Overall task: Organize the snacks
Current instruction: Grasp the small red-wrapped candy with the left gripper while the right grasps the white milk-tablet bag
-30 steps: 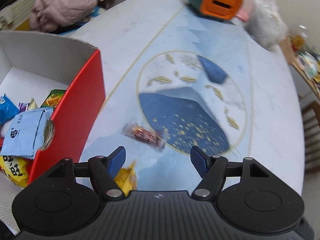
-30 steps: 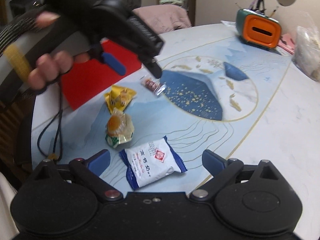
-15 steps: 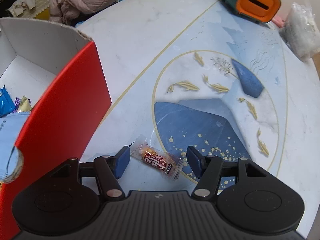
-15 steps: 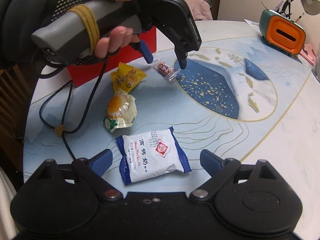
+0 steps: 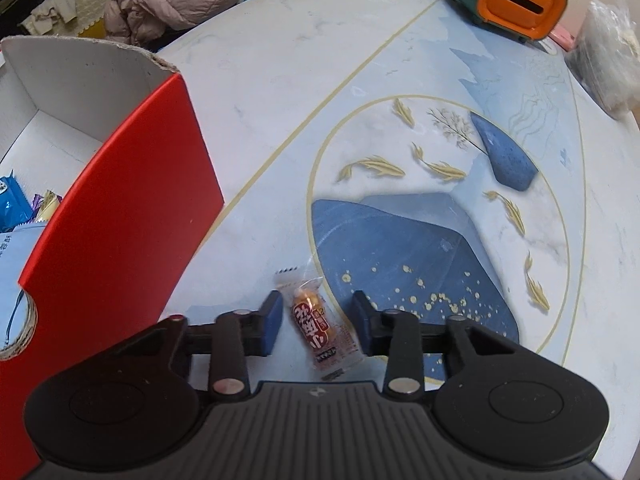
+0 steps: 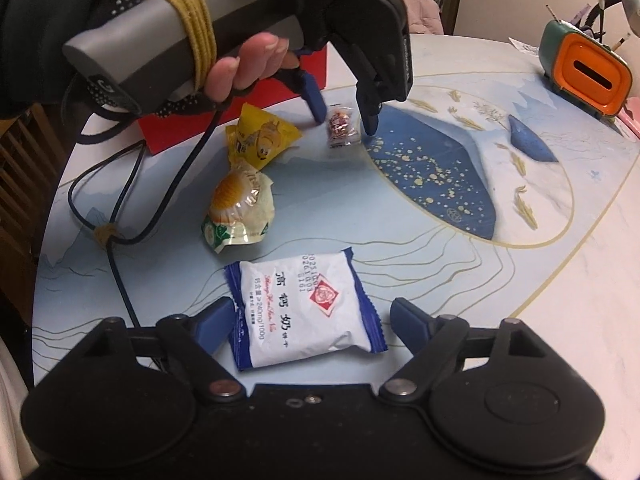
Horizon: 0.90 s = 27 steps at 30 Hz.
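Marbled, blue-patterned desk (image 5: 280, 92): beside the red box (image 5: 120, 216), a small clear-wrapped candy (image 5: 316, 324) with red Chinese lettering lies lengthwise between the left tool's (image 5: 316, 322) parted fingers, untouched. Nearer, the right tool (image 6: 312, 322) gapes wide around a white-and-blue packet (image 6: 308, 312) printed "240mg/100g".

Small clear-wrapped red snack (image 5: 320, 326) flat on table, yellow packet (image 6: 260, 136) beside it, round yellow-white bun pack (image 6: 240, 208) nearer, blue-edged white packet (image 6: 304, 308) nearest, red box (image 5: 116, 216) holding more packets.
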Tool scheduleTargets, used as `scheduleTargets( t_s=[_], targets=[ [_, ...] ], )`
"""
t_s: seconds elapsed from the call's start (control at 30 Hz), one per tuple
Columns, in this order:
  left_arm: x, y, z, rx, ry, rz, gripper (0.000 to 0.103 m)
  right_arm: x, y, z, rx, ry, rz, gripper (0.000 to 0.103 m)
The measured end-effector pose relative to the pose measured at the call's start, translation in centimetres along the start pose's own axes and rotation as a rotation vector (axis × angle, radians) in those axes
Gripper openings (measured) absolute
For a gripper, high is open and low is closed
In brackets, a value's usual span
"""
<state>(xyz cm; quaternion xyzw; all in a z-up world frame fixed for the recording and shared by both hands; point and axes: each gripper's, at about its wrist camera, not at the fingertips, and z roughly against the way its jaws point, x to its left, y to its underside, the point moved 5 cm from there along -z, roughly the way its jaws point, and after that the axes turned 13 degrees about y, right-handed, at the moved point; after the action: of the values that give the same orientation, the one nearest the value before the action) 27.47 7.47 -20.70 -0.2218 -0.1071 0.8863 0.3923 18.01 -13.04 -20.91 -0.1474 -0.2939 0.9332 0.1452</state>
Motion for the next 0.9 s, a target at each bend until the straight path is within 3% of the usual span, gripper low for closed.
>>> scheduleTargets(
  t_s=[0.13,0.23,0.4,0.6,0.9],
  targets=[
    [-0.3,0.3,0.0,0.004,0.011,-0.032,0.019,0.4,0.1,-0.2,-0.005,0.006,0.015,0.083],
    [-0.3,0.5,0.1,0.009,0.024,-0.041,0.017,0.3,0.1,-0.2,-0.007,0.010,0.005,0.082],
    [-0.2,0.8,0.3,0.015,0.040,-0.046,0.016,0.4,0.1,0.1,-0.018,0.019,-0.002,0.069],
    [-0.3,1.1,1.2,0.009,0.063,-0.059,0.016,0.3,0.3,0.5,-0.014,0.051,-0.032,0.061],
    [-0.6,1.4,3.7,0.017,0.113,-0.083,0.016,-0.9,0.9,2.7,-0.011,0.117,-0.144,0.060]
  ],
)
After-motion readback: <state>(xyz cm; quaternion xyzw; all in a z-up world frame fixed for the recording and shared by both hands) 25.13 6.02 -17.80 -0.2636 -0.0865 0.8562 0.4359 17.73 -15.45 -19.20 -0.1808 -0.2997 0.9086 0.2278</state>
